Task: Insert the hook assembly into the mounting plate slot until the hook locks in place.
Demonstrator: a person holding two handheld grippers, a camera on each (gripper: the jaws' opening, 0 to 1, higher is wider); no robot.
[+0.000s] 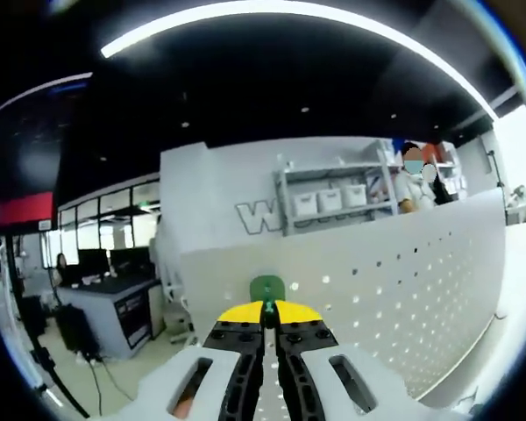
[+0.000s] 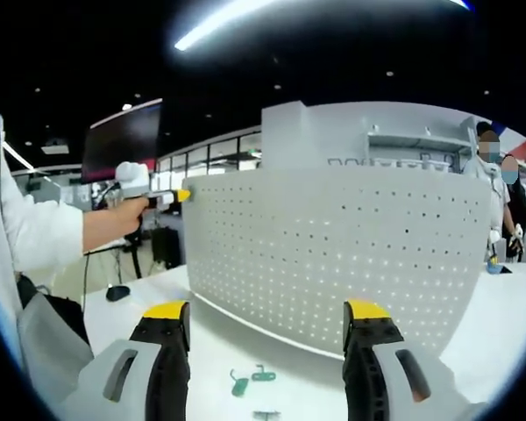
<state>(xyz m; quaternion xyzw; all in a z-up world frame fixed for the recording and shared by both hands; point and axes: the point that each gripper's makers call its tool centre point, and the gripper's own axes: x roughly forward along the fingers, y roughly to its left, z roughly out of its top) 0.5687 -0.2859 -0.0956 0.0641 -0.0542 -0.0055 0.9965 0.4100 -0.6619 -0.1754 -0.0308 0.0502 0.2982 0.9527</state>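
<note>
A white perforated mounting plate (image 2: pixel 333 254) stands upright on the white table (image 2: pixel 219 346). In the left gripper view, my left gripper (image 1: pixel 265 309) is shut on a small green hook piece (image 1: pixel 266 288), which sticks up past the yellow tips, level with the top edge of the plate (image 1: pixel 403 289). The right gripper view shows that left gripper (image 2: pixel 174 196) in a person's hand at the plate's upper left corner. My right gripper (image 2: pixel 267 316) is open, its jaws wide apart, facing the plate. Two loose green hooks (image 2: pixel 239 384) (image 2: pixel 263 375) lie on the table between its jaws.
Another small part (image 2: pixel 266 414) lies at the table's near edge. A dark object (image 2: pixel 117 292) rests on the table at the left. Behind the plate stand people (image 2: pixel 491 175) and shelves with bins (image 1: pixel 333 200). A desk with monitors (image 1: pixel 105 281) is off to the left.
</note>
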